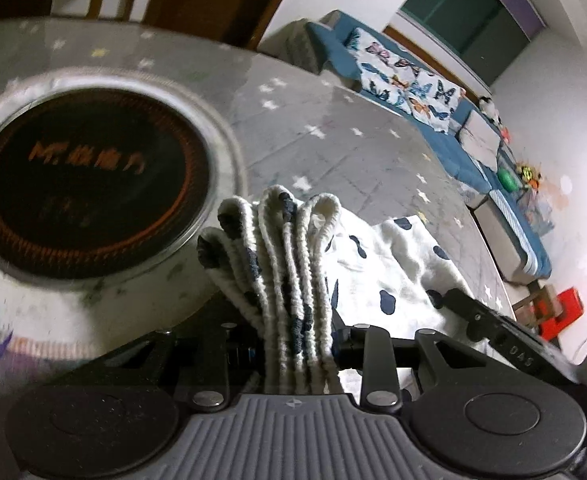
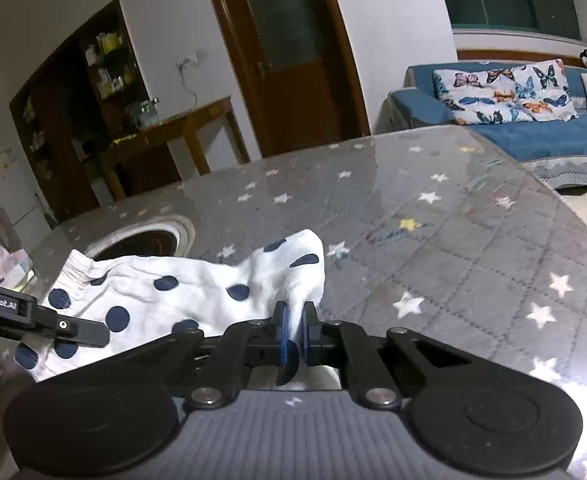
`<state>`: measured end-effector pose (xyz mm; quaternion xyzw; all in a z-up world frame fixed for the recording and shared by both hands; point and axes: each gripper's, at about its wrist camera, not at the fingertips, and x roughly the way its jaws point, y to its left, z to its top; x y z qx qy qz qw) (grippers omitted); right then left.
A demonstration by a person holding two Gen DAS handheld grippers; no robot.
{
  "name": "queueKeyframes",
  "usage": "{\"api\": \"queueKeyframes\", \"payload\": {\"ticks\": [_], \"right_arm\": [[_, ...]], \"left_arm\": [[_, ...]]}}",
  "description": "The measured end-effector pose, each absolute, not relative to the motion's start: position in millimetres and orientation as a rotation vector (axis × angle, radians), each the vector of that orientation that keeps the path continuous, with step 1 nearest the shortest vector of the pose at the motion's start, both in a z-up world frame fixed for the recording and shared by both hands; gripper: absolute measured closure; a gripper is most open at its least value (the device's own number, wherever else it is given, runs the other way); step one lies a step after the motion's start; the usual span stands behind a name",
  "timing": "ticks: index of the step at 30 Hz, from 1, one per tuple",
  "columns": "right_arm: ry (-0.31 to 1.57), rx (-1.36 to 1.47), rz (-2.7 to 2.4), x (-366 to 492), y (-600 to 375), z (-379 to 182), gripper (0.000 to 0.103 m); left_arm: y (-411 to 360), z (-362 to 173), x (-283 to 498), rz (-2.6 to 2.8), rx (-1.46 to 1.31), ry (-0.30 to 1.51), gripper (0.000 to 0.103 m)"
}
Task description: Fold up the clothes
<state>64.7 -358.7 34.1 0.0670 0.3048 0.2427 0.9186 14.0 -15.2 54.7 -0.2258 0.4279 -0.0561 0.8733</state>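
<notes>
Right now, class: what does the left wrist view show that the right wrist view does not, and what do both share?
Left only: the left gripper shut on the garment's bunched elastic waistband, and a red box on the floor.
Right only: the right gripper pinching a thin fabric corner, and a wooden door.
Both: the polka-dot garment, the starred table, the round burner, the blue sofa.

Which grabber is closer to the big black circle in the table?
Left. The left gripper holds the spotted garment's bunched waistband beside the black circle; the right gripper pinches the far end.
</notes>
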Motion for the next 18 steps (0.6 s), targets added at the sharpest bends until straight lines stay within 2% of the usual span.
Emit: {"api": "queueKeyframes", "payload": {"ticks": [18], "right_arm": [[0.521,0.142,0.367,66,-410,67,0.098]], "left_arm": [[-88,84,51,-0.193,-0.271,0.834,0.070]]}}
